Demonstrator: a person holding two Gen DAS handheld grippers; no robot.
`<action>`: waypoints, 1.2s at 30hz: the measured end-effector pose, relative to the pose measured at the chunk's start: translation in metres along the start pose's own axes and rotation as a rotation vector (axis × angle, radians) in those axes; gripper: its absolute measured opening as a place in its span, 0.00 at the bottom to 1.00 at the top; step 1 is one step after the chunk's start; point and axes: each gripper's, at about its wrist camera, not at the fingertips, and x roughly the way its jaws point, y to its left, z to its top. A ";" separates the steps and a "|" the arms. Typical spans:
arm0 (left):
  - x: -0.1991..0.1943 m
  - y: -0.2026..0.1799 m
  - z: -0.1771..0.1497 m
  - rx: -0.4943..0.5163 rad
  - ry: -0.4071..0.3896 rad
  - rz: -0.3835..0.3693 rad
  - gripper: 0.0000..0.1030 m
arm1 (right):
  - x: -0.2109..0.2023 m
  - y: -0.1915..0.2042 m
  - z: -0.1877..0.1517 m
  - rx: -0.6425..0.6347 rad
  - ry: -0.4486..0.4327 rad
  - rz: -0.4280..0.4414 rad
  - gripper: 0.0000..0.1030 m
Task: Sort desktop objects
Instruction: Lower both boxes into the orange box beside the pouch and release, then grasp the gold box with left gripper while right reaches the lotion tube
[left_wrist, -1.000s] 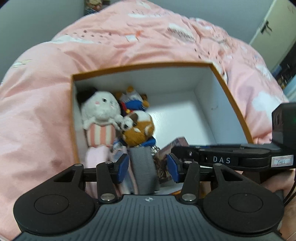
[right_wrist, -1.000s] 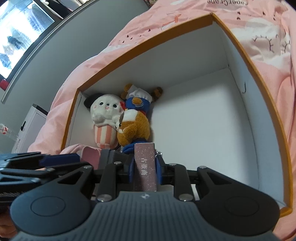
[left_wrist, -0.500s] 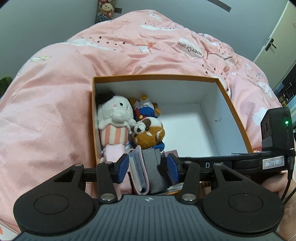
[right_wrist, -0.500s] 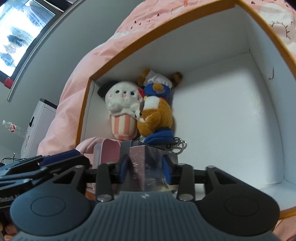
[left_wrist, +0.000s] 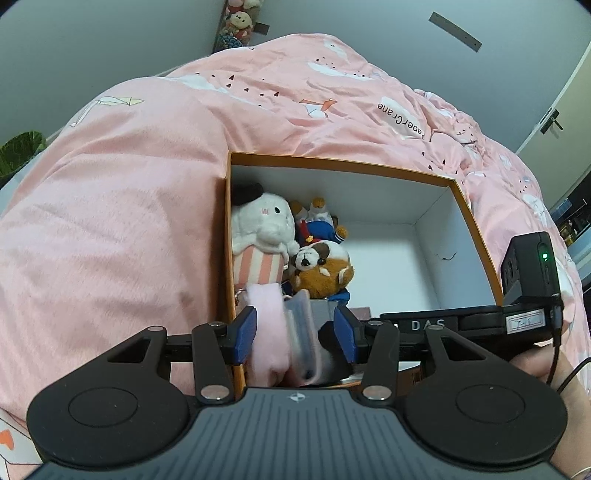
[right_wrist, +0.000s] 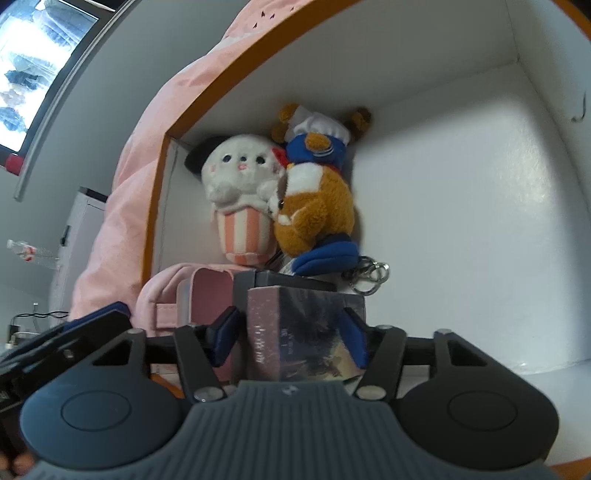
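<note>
**Desk:** What do your two wrist cameras show, left to right, and how many of each thing?

**Operator:** One pink quilt (left_wrist: 122, 221), soft and napped, printed with white clouds. Sunk in it, one open box (left_wrist: 476, 236): square, orange rim, smooth white walls. I count two plush toys inside, packed against its left wall. The first is a white plush (left_wrist: 264, 229), round-headed, with a black hat and a pink-and-white striped cup for a body. Touching its right side is a brown plush (left_wrist: 325, 271) with fuzzy fur and blue clothing; one metal key ring (right_wrist: 371, 277) lies by its foot.

**Desk:** And the grippers?

**Operator:** My left gripper (left_wrist: 295, 334) hangs over the box's near left corner, blue pads spread wide. Between them sit a pink pouch (left_wrist: 267, 332), fleecy, and a grey pouch (left_wrist: 314, 325) with ribbed edges; neither pad presses them. My right gripper (right_wrist: 291, 334) is low inside the box, also spread. One small carton (right_wrist: 295, 332), glossy, rectangular, pinkish with a dark printed picture, stands between its pads. I cannot tell whether they touch it. It rests just right of the pink pouch, in front of the brown plush.
</note>
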 end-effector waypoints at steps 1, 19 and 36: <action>0.000 0.000 0.000 0.002 -0.002 -0.002 0.52 | -0.001 0.002 0.000 -0.001 0.005 0.005 0.53; -0.006 -0.023 -0.008 0.063 -0.039 0.023 0.52 | -0.037 0.013 -0.008 -0.111 -0.087 -0.036 0.60; -0.032 -0.091 -0.040 0.213 -0.035 -0.104 0.50 | -0.139 0.010 -0.078 -0.337 -0.407 -0.080 0.32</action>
